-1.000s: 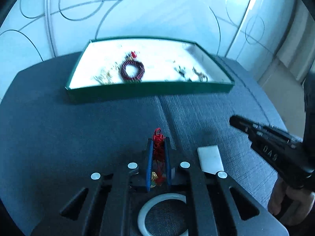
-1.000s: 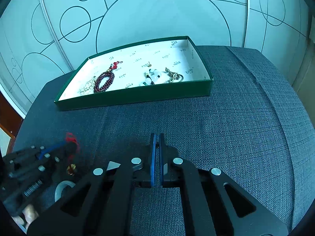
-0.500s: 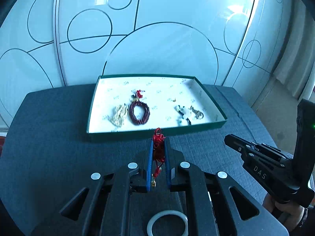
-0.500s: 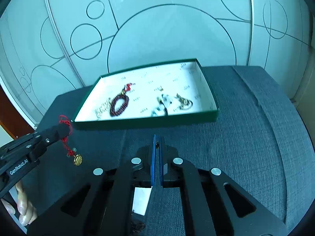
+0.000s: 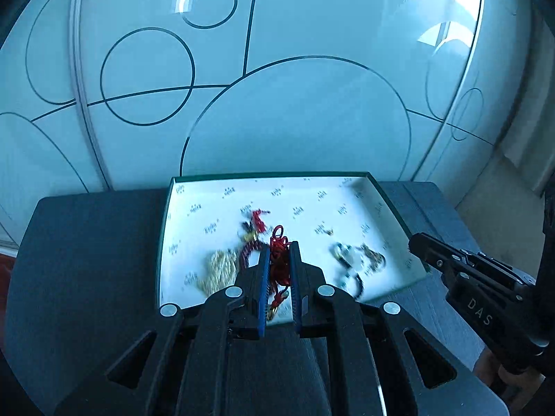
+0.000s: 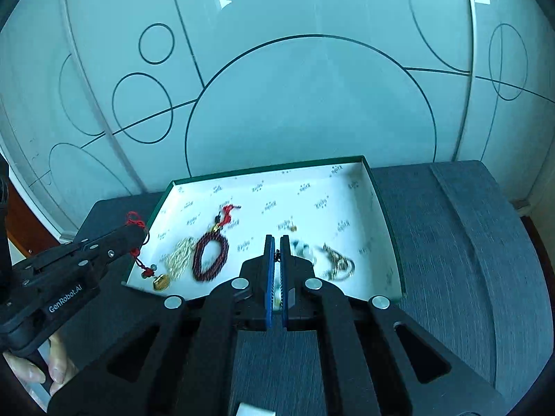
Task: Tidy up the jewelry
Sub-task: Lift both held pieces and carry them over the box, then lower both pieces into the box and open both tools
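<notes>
The left gripper pinches the red knotted cord of a charm, whose gold pendant hangs free below the fingers, at the near left corner of the tray. The right gripper is pressed together with nothing visibly between its pads, hovering over the near middle of the tray.

The step in hand looks like setting the charm into the tray beside the pieces already there: a pale chain, a dark red bead bracelet with a red tassel, and a small cluster of metal pieces toward the right.

To do it well, the person should carry the pendant clear over the green near wall, since it hangs low enough to catch on the rim. A bare patch of white floor, such as the far middle, would keep the cord from tangling with the bracelet or chain. Lowering until the pendant rests on the floor before letting go would stop it swinging or bouncing. The cord is limp and may cling to the ribbed pads, so a slow, straight lift away afterwards seems wise. The right gripper should keep off the cluster below it.
</notes>
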The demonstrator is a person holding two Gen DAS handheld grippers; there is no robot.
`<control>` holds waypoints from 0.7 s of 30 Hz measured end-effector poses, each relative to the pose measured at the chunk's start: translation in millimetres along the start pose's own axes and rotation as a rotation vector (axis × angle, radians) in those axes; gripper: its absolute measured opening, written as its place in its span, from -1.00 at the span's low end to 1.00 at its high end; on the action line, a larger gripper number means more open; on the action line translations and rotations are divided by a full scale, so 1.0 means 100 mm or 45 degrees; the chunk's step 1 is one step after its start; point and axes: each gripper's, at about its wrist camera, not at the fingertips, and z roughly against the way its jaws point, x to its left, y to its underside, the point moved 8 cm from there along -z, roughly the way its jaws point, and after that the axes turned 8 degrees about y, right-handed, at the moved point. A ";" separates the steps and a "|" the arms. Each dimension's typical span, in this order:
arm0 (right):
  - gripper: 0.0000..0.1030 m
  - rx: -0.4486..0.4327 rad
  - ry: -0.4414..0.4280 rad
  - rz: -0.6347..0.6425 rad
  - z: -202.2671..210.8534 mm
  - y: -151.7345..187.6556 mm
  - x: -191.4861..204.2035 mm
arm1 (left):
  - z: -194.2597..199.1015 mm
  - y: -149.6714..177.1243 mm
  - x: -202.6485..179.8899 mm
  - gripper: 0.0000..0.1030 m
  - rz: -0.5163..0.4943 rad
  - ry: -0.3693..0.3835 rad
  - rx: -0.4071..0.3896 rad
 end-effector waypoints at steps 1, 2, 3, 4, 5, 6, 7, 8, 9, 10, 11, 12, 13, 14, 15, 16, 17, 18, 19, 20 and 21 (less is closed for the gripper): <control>-0.94 0.003 0.005 0.004 -0.06 -0.03 0.00 | -0.06 -0.03 0.03 -0.79 -0.003 -0.008 0.001; -0.94 0.010 0.014 0.009 -0.16 -0.07 0.00 | -0.12 -0.07 0.05 -0.79 -0.004 -0.013 0.003; -0.94 0.018 0.021 0.011 -0.25 -0.10 -0.01 | -0.20 -0.10 0.09 -0.79 -0.004 -0.024 0.010; -0.94 0.030 0.029 0.011 -0.35 -0.12 -0.02 | -0.29 -0.13 0.12 -0.79 -0.004 -0.036 0.018; -0.94 0.040 0.037 0.013 -0.43 -0.13 -0.03 | -0.37 -0.14 0.15 -0.79 -0.002 -0.043 0.027; -0.94 0.052 0.046 0.014 -0.53 -0.14 -0.04 | -0.43 -0.15 0.16 -0.79 -0.001 -0.054 0.033; -0.94 0.064 0.057 0.015 -0.63 -0.15 -0.06 | -0.51 -0.15 0.19 -0.79 -0.002 -0.068 0.043; -0.94 0.072 0.066 0.015 -0.70 -0.14 -0.07 | -0.60 -0.15 0.22 -0.79 -0.001 -0.080 0.055; -0.94 0.087 0.077 0.012 -0.80 -0.14 -0.09 | -0.67 -0.15 0.25 -0.79 0.001 -0.092 0.066; -0.94 0.099 0.084 0.006 -0.88 -0.14 -0.11 | -0.73 -0.15 0.27 -0.79 0.003 -0.099 0.077; -0.94 0.106 0.091 0.003 -0.93 -0.14 -0.12 | -0.80 -0.14 0.31 -0.79 0.007 -0.108 0.086; -0.94 0.116 0.099 0.000 -0.99 -0.14 -0.15 | -0.84 -0.14 0.34 -0.79 0.009 -0.116 0.091; -0.94 0.126 0.105 -0.001 -1.06 -0.15 -0.17 | -0.90 -0.14 0.37 -0.79 0.013 -0.120 0.098; -0.94 0.133 0.106 -0.004 -1.10 -0.15 -0.18 | -0.95 -0.14 0.41 -0.79 0.017 -0.125 0.103; -0.94 0.141 0.104 -0.009 -1.14 -0.15 -0.19 | -0.99 -0.13 0.43 -0.79 0.021 -0.122 0.104; -0.94 0.151 0.102 -0.015 -1.18 -0.15 -0.20 | -1.01 -0.13 0.44 -0.79 0.025 -0.118 0.107; -0.91 0.161 0.100 -0.028 -1.22 -0.14 -0.21 | -1.03 -0.12 0.46 -0.77 0.032 -0.113 0.110; -0.83 0.164 0.095 -0.035 -1.23 -0.14 -0.22 | -1.05 -0.12 0.47 -0.75 0.041 -0.106 0.109; -0.73 0.162 0.094 -0.037 -1.23 -0.14 -0.22 | -1.07 -0.11 0.47 -0.75 0.049 -0.098 0.115; -0.52 0.154 0.095 -0.038 -1.23 -0.14 -0.22 | -1.07 -0.10 0.46 -0.74 0.050 -0.092 0.119; -0.40 0.147 0.094 -0.038 -1.21 -0.14 -0.22 | -1.06 -0.09 0.46 -0.59 0.046 -0.087 0.123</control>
